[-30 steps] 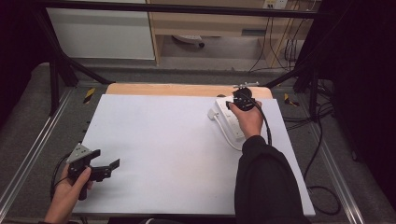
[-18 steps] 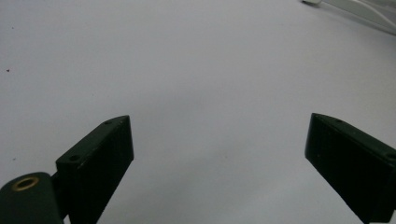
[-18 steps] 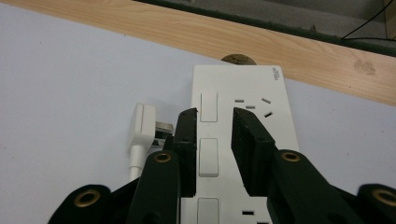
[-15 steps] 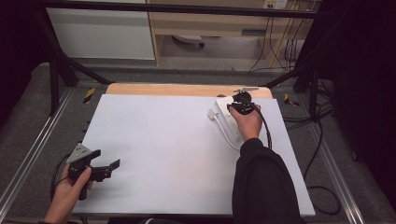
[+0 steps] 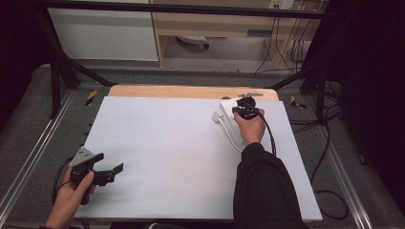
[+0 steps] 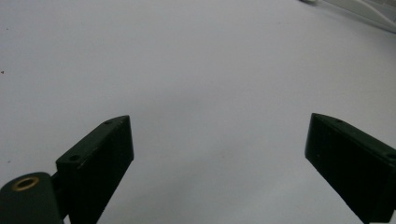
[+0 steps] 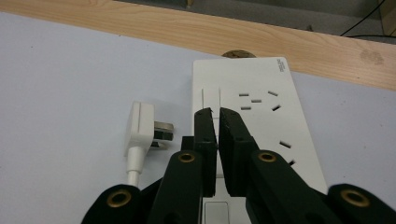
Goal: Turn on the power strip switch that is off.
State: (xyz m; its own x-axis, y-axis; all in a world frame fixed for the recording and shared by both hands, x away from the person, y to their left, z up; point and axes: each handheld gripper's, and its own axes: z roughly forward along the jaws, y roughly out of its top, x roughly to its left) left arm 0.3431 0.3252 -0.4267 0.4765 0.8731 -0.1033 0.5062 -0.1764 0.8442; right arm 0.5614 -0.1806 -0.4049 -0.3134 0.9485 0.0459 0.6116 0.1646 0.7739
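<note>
The right gripper (image 7: 215, 112), jaws just closing on nothing, is hovering over the power strip (image 7: 252, 107); the plug (image 7: 142, 128) is lying at nine o'clock. I would press the switch (image 7: 211, 98) gently and squarely.

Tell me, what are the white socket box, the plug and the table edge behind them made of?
The power strip looks like smooth white plastic with a dull sheen and moulded slots. The plug seems the same white plastic, with shiny grey metal prongs. The table edge looks like light wood, as faint grain lines run along it.
</note>
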